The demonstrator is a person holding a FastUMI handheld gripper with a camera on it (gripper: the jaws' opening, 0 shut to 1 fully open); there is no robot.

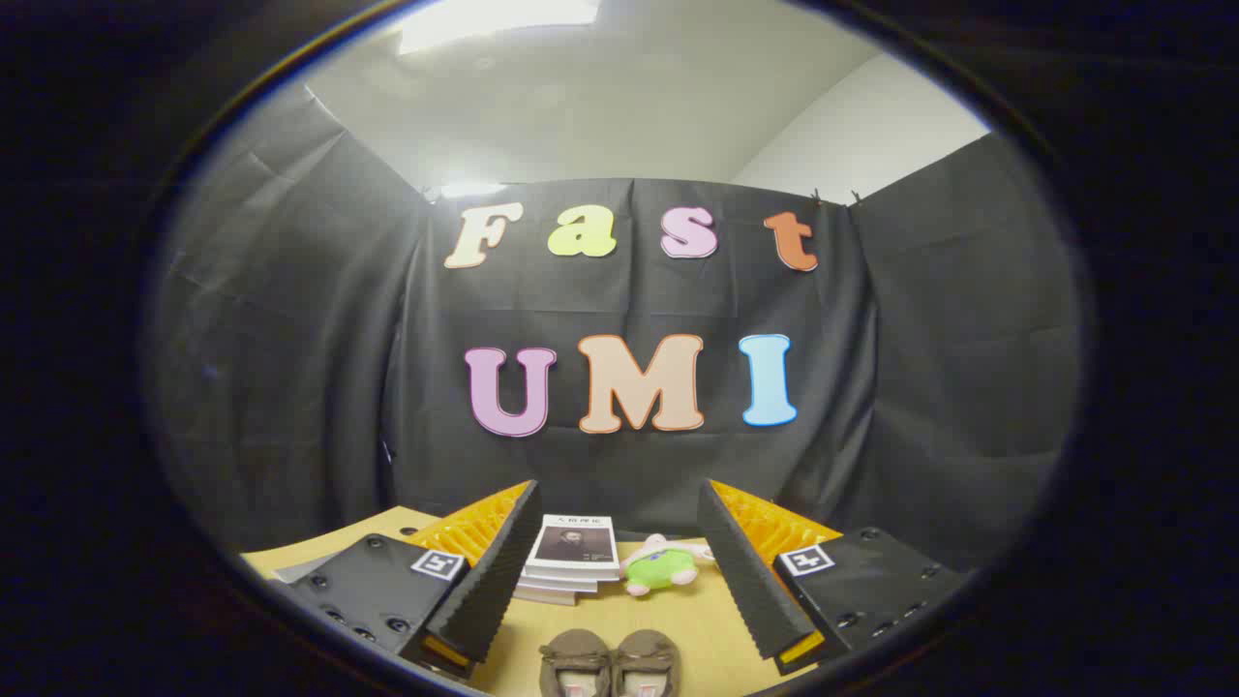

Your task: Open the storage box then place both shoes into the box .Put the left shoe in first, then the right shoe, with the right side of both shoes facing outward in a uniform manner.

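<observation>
**Gripper open above the shoes**

The gripper (619,571) hangs with its fingers spread wide, holding nothing. The pair of shoes (610,663) sits side by side on the table (697,620) at its near edge, between the fingers. Beyond them, toward the far edge, lie a stack of books (571,561) and a plush toy (658,566).

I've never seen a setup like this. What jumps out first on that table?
The hand-held gripper has its two fingers spread wide open, holding nothing. Between them, nearest the camera, a pair of brown shoes sits side by side on the wooden table. Beyond lie a stack of books and a green plush toy.
</observation>
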